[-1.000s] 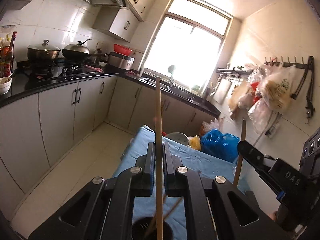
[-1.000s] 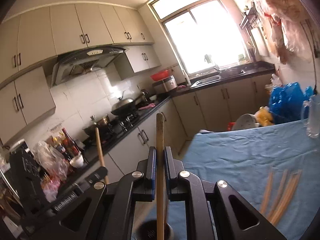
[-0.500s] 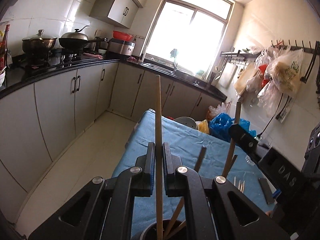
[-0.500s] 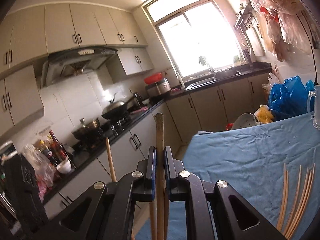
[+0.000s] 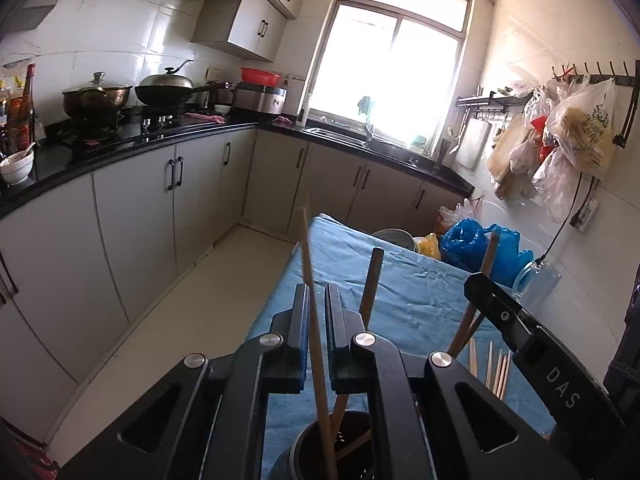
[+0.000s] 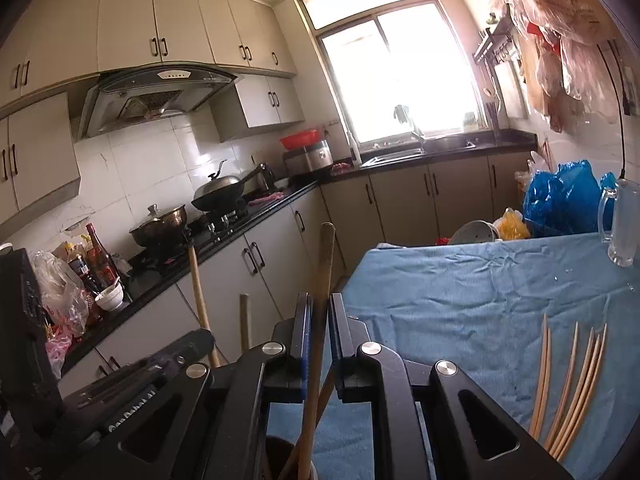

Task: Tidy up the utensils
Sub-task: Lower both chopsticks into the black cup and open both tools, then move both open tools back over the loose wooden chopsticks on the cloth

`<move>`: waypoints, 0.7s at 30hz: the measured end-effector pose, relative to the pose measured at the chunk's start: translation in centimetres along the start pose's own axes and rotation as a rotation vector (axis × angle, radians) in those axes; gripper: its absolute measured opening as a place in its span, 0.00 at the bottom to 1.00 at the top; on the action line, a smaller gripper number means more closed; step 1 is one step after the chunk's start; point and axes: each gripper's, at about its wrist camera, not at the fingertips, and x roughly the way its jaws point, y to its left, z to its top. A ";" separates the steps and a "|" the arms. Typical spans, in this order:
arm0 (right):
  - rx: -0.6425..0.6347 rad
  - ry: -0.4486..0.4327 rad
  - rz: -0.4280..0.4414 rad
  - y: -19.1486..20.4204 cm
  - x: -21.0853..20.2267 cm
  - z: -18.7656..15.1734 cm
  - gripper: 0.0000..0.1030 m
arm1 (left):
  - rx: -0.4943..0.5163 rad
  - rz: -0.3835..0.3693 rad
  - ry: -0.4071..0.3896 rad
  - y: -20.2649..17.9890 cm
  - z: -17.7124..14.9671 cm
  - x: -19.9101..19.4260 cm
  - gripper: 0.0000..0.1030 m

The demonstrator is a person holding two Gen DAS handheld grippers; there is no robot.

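Note:
My left gripper (image 5: 317, 312) has opened a little. A thin wooden chopstick (image 5: 310, 280) leans loose between its jaws, its lower end in the black utensil cup (image 5: 316, 452) below. My right gripper (image 6: 319, 320) is also slightly open around a thicker wooden chopstick (image 6: 324, 280) that stands in the same cup (image 6: 280, 456). Other chopsticks (image 5: 370, 280) lean in the cup. Several loose chopsticks (image 6: 568, 384) lie on the blue cloth to the right. The right gripper shows in the left wrist view (image 5: 504, 316).
The blue cloth covers a table (image 6: 480, 300). A glass mug (image 6: 622, 224) stands at its far right. Blue plastic bags (image 5: 476, 248) and a bowl sit beyond the far edge. Kitchen counters (image 5: 120, 140) with pots run along the left and back walls.
Both grippers came lower over the cup and their jaws parted slightly. The left chopstick now tilts loose instead of standing clamped upright.

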 end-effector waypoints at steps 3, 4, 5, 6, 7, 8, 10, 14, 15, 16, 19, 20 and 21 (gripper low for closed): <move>0.017 0.006 0.013 -0.4 -0.4 0.1 0.32 | -0.015 0.008 0.005 0.3 0.1 -0.6 0.19; 0.023 0.005 0.017 -0.5 -0.7 0.2 0.38 | -0.018 0.013 0.002 0.3 0.2 -0.8 0.23; 0.026 0.000 0.016 -0.5 -0.9 0.2 0.43 | -0.020 0.020 -0.005 0.3 0.1 -1.2 0.25; 0.025 -0.007 0.015 -0.5 -1.2 0.3 0.43 | -0.019 0.026 -0.009 0.3 0.1 -1.5 0.25; 0.022 -0.013 0.014 -0.5 -1.6 0.4 0.43 | -0.018 0.031 -0.011 0.2 0.1 -1.8 0.25; 0.020 -0.015 0.013 -0.5 -1.9 0.4 0.43 | -0.017 0.035 -0.013 0.1 0.1 -2.1 0.27; 0.022 -0.021 0.009 -0.5 -2.4 0.5 0.43 | -0.016 0.038 -0.015 0.0 0.0 -2.7 0.30; 0.042 -0.034 0.002 -0.9 -3.7 0.7 0.48 | -0.001 0.050 -0.032 -0.4 -0.2 -4.1 0.36; 0.045 -0.038 -0.001 -1.1 -4.1 0.8 0.49 | 0.003 0.052 -0.036 -0.6 -0.2 -4.5 0.36; 0.048 -0.041 -0.004 -1.2 -4.5 0.8 0.50 | 0.007 0.053 -0.039 -0.7 -0.4 -4.9 0.37; 0.054 -0.052 -0.013 -1.8 -5.7 0.9 0.51 | 0.016 0.052 -0.046 -1.5 -0.6 -6.1 0.37; 0.055 -0.055 -0.017 -2.0 -6.2 0.9 0.53 | 0.019 0.049 -0.048 -1.7 -0.7 -6.6 0.38; 0.057 -0.057 -0.025 -2.3 -6.7 0.8 0.55 | 0.022 0.044 -0.051 -1.9 -0.7 -7.0 0.38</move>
